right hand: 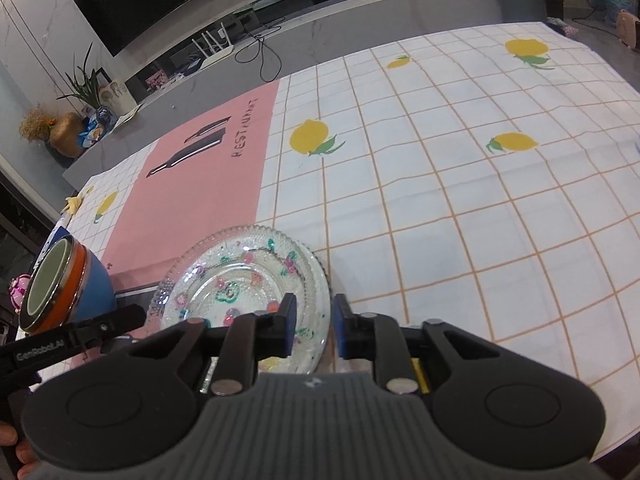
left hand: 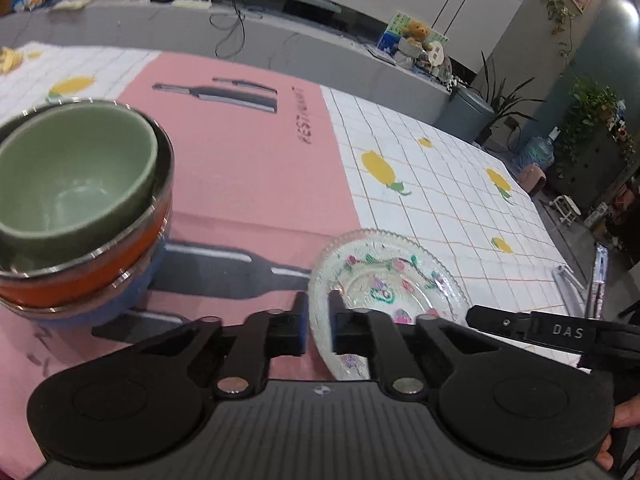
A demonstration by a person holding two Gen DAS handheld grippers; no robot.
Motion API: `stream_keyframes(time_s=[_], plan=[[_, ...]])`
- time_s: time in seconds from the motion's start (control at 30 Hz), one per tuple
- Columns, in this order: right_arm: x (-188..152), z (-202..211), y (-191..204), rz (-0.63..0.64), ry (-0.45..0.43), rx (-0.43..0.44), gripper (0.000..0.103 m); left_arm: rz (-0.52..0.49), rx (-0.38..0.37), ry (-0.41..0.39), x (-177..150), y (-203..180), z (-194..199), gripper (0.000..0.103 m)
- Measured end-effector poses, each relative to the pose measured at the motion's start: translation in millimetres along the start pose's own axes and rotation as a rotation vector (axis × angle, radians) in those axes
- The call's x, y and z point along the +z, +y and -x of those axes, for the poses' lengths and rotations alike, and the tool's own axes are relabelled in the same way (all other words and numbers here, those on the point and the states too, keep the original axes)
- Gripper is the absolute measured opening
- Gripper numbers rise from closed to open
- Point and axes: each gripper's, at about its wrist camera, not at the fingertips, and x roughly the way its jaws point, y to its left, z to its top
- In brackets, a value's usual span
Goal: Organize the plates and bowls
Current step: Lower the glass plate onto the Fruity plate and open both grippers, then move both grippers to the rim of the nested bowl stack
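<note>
A: Glass plate, clear with beaded rim and painted flowers, sits on the table where the pink placemat meets the white checked tablecloth. In the right wrist view a second rim shows under its right edge, so it looks like two plates stacked. Cannot confirm the count.

B: Left gripper?

A: Clenched on the plate's near-left rim. Jaws stand almost together, with the glass edge pinched between the blue pads.

B: Right gripper?

A: Straddles the plate's near-right rim. One pad is inside over the glass, the other outside over the cloth. The gap is narrow, the rim runs through it, and the pads appear to bear on it. I note it as grasping the plate.

B: Bowls?

A: Stack of bowls on the pink placemat, toward the table's left edge, near the plate but apart from it. Green bowl on top, nested in an orange one, with a blue one at the bottom. Metal rims show on the lower two.

B: Anything further out?

A: Yellow lemon prints on the cloth. Black bottle graphic and lettering on the placemat. A grey counter runs beyond the table's far edge. A fingertip shows at the right edge of the left wrist view.
</note>
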Motion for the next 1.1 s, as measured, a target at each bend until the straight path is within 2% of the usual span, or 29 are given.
stream_keyframes(time_s=[0.07, 0.13, 0.2, 0.3, 0.43, 0.5, 0.53, 0.57, 0.63, 0.73, 0.87, 0.9, 0.93, 1.0, 1.03, 1.07, 1.1], plan=[[0, -1, -1, -0.002, 0.008, 0.001, 0.007, -0.008, -0.006, 0.003, -1, -1, 0, 0.004], [0, -3, -1, -0.005, 0.016, 0.001, 0.003, -0.01, -0.039, 0.015, -2, -3, 0, 0.001], [0, -3, -1, -0.001, 0.017, -0.001, 0.003, -0.003, -0.068, 0.034, -3, -5, -1, 0.001], [0, -3, 0, 0.001, 0.018, -0.003, 0.003, -0.046, -0.021, 0.026, -6, -10, -3, 0.001], [2, 3, 2, 0.011, -0.022, -0.025, 0.008, -0.087, -0.044, -0.005, -6, -15, 8, 0.006], [3, 8, 6, 0.024, -0.048, -0.016, 0.014, -0.138, -0.026, -0.036, -4, -20, 18, 0.007], [3, 11, 9, 0.035, -0.061, -0.009, 0.024, -0.159, -0.016, -0.053, -2, -22, 23, 0.009], [3, 13, 13, 0.05, -0.073, 0.001, 0.028, -0.174, -0.008, -0.074, -1, -23, 30, 0.009], [3, 15, 21, 0.082, -0.091, 0.022, 0.029, -0.178, -0.001, -0.11, 3, -21, 44, 0.009], [4, 19, 35, 0.126, -0.123, 0.039, 0.036, -0.178, 0.02, -0.171, 11, -17, 65, 0.013], [4, 27, 61, 0.202, -0.199, 0.031, 0.046, -0.195, 0.114, -0.255, 20, -10, 87, 0.021], [3, 30, 68, 0.206, -0.218, 0.013, 0.06, -0.199, 0.135, -0.264, 22, -6, 92, 0.021], [3, 32, 75, 0.204, -0.24, -0.012, 0.073, -0.194, 0.155, -0.273, 25, -3, 97, 0.024], [4, 36, 88, 0.215, -0.278, -0.01, 0.071, -0.164, 0.179, -0.295, 30, 7, 106, 0.029], [6, 38, 95, 0.213, -0.285, 0.008, 0.071, -0.143, 0.188, -0.305, 33, 13, 112, 0.034], [8, 39, 101, 0.203, -0.288, 0.027, 0.071, -0.121, 0.194, -0.314, 37, 19, 116, 0.046], [10, 39, 109, 0.192, -0.284, 0.046, 0.071, -0.094, 0.199, -0.325, 40, 26, 121, 0.053]])
